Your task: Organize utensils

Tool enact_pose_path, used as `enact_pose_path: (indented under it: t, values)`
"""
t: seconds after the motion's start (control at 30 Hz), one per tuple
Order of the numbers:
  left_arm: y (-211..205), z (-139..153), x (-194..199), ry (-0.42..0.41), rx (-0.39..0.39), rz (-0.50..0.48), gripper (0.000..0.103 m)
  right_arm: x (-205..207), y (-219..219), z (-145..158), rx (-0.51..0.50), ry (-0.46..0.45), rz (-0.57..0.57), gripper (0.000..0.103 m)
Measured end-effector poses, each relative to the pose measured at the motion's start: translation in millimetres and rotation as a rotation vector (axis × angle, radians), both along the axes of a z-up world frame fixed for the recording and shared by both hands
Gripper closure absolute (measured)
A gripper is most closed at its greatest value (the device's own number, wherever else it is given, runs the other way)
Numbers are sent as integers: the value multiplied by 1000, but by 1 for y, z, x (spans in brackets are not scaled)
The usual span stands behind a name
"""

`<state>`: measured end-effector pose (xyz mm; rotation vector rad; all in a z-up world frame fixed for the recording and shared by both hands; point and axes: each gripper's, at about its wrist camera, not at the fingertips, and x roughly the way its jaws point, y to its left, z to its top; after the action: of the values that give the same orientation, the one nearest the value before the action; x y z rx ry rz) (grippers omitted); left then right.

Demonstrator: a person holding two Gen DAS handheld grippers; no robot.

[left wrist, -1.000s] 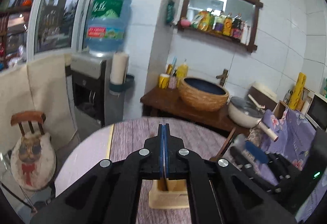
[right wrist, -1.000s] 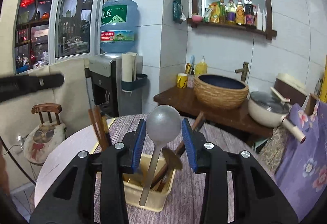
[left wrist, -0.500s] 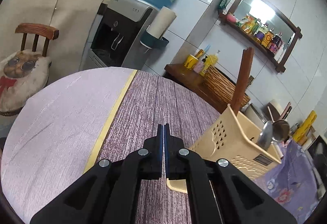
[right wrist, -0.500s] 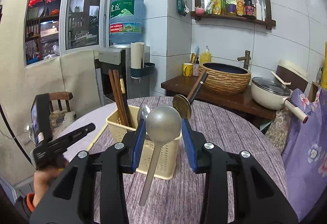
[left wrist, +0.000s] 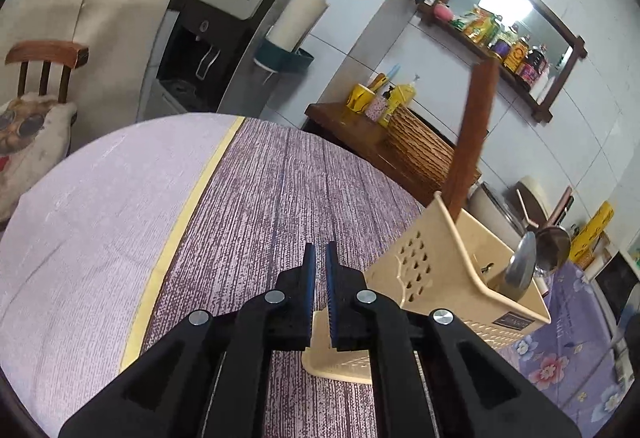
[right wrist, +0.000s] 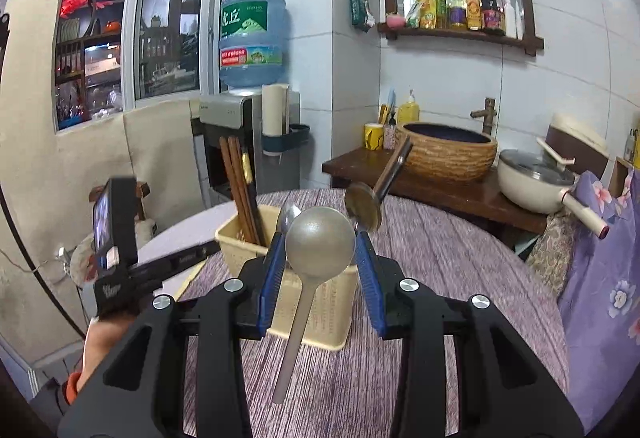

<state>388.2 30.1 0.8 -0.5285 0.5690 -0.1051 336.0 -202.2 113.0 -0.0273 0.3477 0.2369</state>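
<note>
Holding a metal spoon (right wrist: 320, 248) in my right claw (right wrist: 320, 270), bowl up, just in front of the utensil caddy (right wrist: 316, 302).

My right claw is clamped on the spoon at the bowl, handle hanging down, so I judge it is ready to drop in. My left claw (left wrist: 320, 294) is narrow with nothing in it, just beside the caddy's corner, likely to steady it. Beyond, the caddy stands on the counter (right wrist: 440, 246), holding chopsticks (right wrist: 240, 190) and a ladle (right wrist: 378, 190).
</note>
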Motion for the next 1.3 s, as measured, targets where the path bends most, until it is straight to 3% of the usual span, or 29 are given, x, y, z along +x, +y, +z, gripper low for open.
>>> enact_pose_path:
  t: [0.1, 0.2, 0.27, 0.43, 0.57, 0.63, 0.67, 0.7, 0.83, 0.97, 1.13, 1.3]
  values:
    - [5, -1, -2, -2, -22, 9, 97, 8, -1, 29, 26, -84, -27, 66]
    - [8, -3, -3, 0, -34, 17, 97, 20, 8, 56, -31, -213, -88, 66]
    - [8, -2, -4, -8, -37, 18, 97, 30, 10, 69, -15, -260, -105, 66]
    - [9, 0, -6, -27, -32, 24, 97, 55, 27, 65, -101, -285, -159, 66]
    - [7, 0, -7, -32, -26, 26, 97, 73, 29, 37, -130, -190, -129, 63]
    - [7, 0, -7, -32, -23, 27, 97, 72, 26, 29, -133, -181, -135, 47]
    - [7, 0, -7, -32, -21, 26, 97, 70, 24, 26, -128, -183, -136, 33]
    - [7, 0, -7, -32, -19, 25, 97, 66, 21, 25, -117, -181, -130, 29]
    - [7, -1, -6, -31, -15, 23, 97, 46, 15, 15, -102, -117, -82, 29]
    - [5, -1, -6, -34, 1, 27, 97, 10, 21, -15, -82, 91, 137, 29]
    - [6, -2, -6, -29, -4, 25, 96, -52, 33, -61, -38, 282, 421, 35]
    - [7, -3, -6, -28, -4, 27, 96, -116, 44, -119, 72, 447, 611, 55]
